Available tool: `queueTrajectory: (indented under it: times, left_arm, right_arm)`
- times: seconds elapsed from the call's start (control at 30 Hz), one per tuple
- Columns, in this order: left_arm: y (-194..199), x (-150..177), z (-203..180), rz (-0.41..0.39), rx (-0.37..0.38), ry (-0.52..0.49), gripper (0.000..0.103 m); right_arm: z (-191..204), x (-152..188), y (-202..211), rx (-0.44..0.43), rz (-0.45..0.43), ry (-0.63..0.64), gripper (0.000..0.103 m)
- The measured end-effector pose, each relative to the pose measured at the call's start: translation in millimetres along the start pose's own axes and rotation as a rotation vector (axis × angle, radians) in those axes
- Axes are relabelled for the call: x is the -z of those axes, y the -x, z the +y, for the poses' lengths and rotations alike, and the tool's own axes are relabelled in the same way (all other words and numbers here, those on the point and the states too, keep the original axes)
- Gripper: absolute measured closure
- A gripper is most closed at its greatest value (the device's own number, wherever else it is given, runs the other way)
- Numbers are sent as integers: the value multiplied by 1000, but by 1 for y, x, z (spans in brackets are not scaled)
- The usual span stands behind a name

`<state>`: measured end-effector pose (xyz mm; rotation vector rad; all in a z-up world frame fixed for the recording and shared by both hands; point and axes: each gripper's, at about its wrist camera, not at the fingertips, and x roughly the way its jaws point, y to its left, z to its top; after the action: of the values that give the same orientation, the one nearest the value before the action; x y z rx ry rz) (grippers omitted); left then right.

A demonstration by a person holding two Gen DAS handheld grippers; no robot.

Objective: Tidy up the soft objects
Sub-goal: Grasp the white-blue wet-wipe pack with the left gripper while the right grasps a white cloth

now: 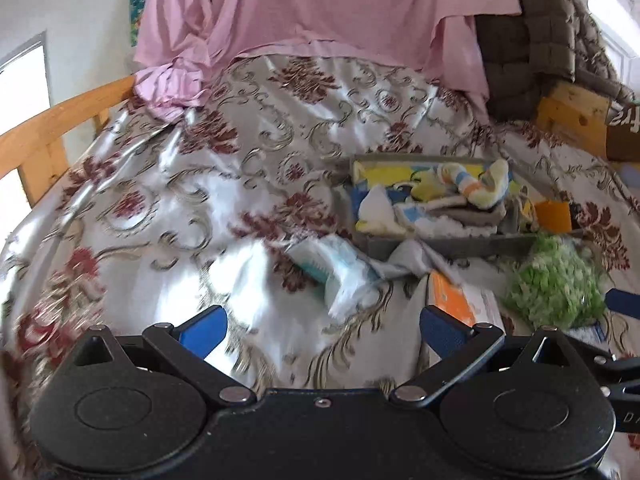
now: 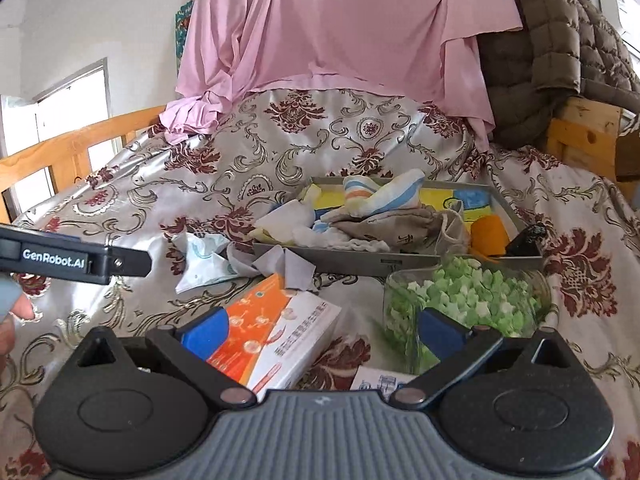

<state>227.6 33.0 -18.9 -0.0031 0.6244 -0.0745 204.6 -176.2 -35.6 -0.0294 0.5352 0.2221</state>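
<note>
A grey tray lies on the bed, piled with soft things: a striped cloth, a beige pouch and white cloths. In the left wrist view the tray is ahead to the right. A crumpled white and teal packet lies on the bedspread just before it, also in the right wrist view. My left gripper is open over the bedspread, holding nothing. My right gripper is open above an orange and white box.
A clear jar of green paper stars lies beside the box, near the right fingertip. An orange block and a black item sit in the tray's right end. Pink sheet and brown quilted jacket hang behind. Wooden bed rail at left.
</note>
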Motion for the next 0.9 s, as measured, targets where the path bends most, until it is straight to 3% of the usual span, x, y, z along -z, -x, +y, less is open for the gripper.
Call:
queueTrajectory:
  times: [0.33, 0.63, 0.9]
  left_arm:
    - [-56, -5, 15, -37, 49, 51, 1]
    - [-93, -4, 27, -20, 138, 125, 4]
    - [-113, -2, 37, 20, 173, 178, 8]
  right_arm:
    - [-11, -23, -49, 15, 16, 14, 0]
    - [-21, -38, -83, 27, 59, -3, 0]
    - [-16, -49, -105, 28, 93, -10, 1]
